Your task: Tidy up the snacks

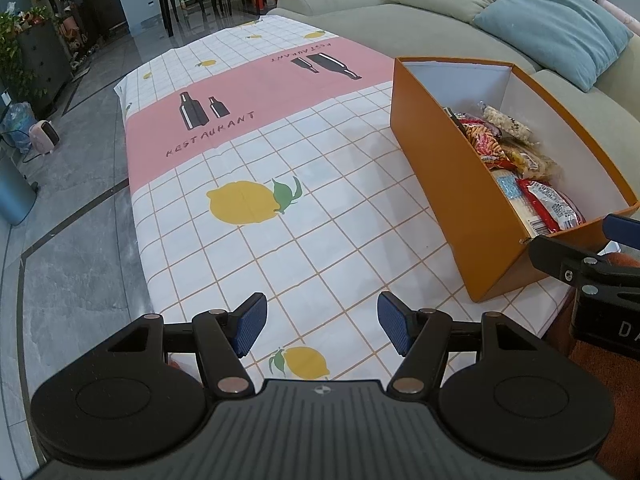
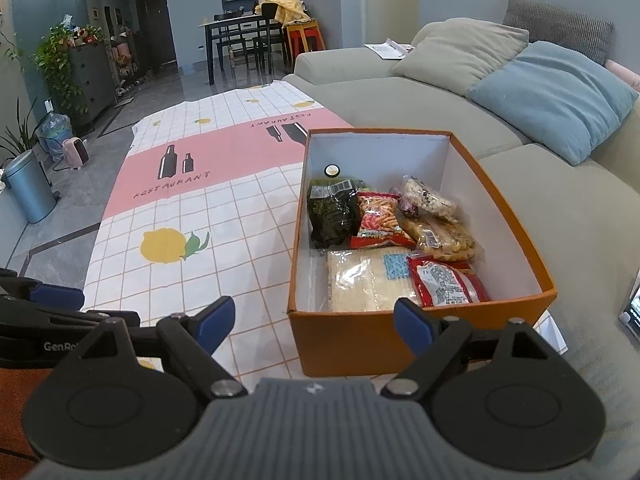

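Snacks (image 2: 384, 240) in box (image 2: 500, 208), just past open right hand-held gripper (image 2: 316, 324).

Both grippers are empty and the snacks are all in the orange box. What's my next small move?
Probably nothing more than easing both grippers back. The left gripper and right gripper stand open and empty, every snack packet in view lies inside the orange box, and the tablecloth shows none left.

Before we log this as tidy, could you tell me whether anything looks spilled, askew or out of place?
Nothing stands out. The snack packets all lie inside the orange box, which sits upright on the tablecloth near the sofa side. No packet lies on the cloth, and both tools are open and empty.
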`<state>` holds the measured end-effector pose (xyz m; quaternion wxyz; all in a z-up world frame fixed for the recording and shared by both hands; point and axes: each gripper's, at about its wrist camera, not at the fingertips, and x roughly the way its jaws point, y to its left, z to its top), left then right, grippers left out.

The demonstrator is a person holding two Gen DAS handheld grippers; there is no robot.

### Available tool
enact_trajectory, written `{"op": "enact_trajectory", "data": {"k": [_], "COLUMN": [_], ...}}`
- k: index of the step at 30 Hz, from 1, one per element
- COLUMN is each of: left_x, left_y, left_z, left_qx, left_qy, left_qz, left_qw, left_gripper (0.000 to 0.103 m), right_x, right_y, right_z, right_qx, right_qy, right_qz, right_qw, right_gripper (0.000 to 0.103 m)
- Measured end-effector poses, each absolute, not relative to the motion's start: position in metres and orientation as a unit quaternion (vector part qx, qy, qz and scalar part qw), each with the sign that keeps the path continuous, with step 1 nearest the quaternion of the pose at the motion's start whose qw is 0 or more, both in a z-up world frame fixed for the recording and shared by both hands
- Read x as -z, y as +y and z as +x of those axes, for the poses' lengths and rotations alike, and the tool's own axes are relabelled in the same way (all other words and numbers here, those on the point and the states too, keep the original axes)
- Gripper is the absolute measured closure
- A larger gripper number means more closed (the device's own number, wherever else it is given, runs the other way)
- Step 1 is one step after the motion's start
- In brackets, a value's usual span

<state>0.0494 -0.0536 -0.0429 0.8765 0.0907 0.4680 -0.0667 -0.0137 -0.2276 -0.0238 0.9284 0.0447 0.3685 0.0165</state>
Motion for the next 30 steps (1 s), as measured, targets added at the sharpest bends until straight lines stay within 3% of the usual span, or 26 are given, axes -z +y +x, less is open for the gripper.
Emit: {"op": "enact_trajectory", "data": {"k": [30], "left_x": [0.0405], "left_y": [-0.0541], "left_z": [0.0481], "left_qx": [0.066], "left_qy": [0.467], "left_qz": [0.087], "left_qw": [0.878], "left_gripper": [0.028], "right_x": [0.0286], "right_y": [-0.2244], "right_z": [-0.0135], "right_qx": [-0.021], "right_qy": [0.375], "right_qz": [0.040], "right_qw": [0.926], "right_gripper": [0.018]}}
